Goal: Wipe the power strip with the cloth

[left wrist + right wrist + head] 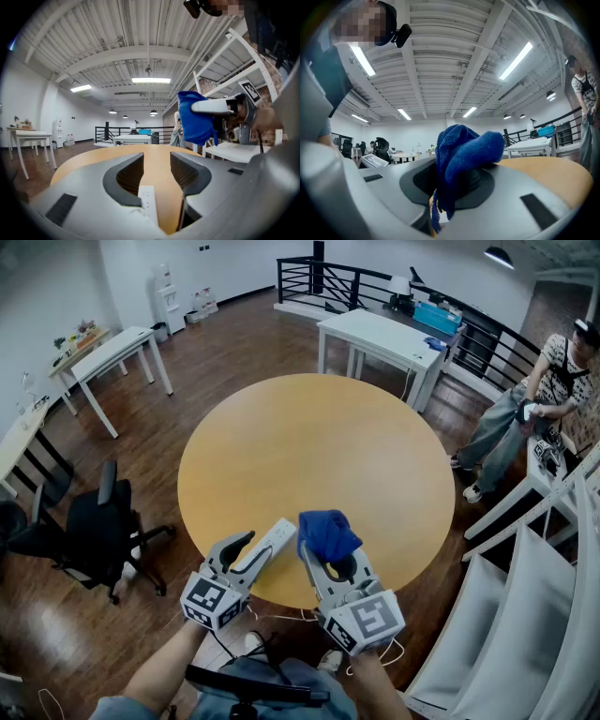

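Observation:
A white power strip (278,535) lies near the front edge of the round wooden table (319,446). My left gripper (248,549) reaches over that edge with the strip's near end (146,201) between its jaws. The strip sits next to the left jaw, bare wood shows between it and the right jaw, and the gripper (157,161) is open. My right gripper (330,554) is shut on a bunched blue cloth (328,532), held just right of the strip and above the table. The cloth (464,150) bulges out of the jaws and hides the fingertips. It also hangs at the right in the left gripper view (194,122).
A black office chair (98,526) stands left of the table. White tables (384,338) (117,352) stand farther back. A person (553,381) sits at the right, beside white shelving (525,615). A thin cable (281,617) hangs below the table's front edge.

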A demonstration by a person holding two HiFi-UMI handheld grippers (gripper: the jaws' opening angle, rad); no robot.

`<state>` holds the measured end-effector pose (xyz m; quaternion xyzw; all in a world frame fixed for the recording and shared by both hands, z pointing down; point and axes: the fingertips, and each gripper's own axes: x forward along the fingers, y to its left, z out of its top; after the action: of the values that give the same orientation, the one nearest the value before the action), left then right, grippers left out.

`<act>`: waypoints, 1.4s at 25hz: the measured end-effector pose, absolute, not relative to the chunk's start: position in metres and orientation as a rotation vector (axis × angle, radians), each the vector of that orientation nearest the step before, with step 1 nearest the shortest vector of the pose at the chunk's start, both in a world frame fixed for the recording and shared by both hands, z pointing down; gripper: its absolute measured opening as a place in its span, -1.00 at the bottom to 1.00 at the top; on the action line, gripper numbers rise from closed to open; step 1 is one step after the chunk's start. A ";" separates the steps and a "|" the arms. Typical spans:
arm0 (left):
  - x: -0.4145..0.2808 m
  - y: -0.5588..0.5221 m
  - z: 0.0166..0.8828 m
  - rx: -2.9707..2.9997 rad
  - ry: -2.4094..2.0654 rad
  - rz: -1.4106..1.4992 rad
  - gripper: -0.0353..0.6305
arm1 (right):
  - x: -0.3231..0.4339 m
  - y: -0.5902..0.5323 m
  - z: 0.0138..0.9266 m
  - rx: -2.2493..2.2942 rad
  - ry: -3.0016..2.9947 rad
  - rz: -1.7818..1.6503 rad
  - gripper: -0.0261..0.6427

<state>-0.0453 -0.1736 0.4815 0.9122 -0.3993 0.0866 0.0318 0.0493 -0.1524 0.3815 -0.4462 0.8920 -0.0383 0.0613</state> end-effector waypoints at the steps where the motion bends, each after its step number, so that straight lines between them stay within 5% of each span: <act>1: -0.050 -0.173 0.495 2.790 -1.234 0.295 -0.31 | 0.050 -0.152 0.383 -1.351 2.701 -0.121 -0.72; 16: -0.092 -0.175 0.643 2.567 -1.314 0.548 0.18 | 0.041 -0.147 0.408 -1.363 2.757 -0.211 -0.72; 29: -0.075 -0.183 0.670 2.505 -1.325 0.888 0.20 | 0.047 -0.147 0.419 -1.381 2.754 -0.281 -0.72; 35: -0.077 -0.175 0.666 2.517 -1.320 0.876 0.00 | 0.047 -0.147 0.420 -1.366 2.742 -0.307 -0.72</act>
<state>-0.0766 -0.1750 0.6657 0.8434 -0.4422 0.2936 0.0835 0.0468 -0.1469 0.4204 -0.4435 0.8902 -0.0998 0.0315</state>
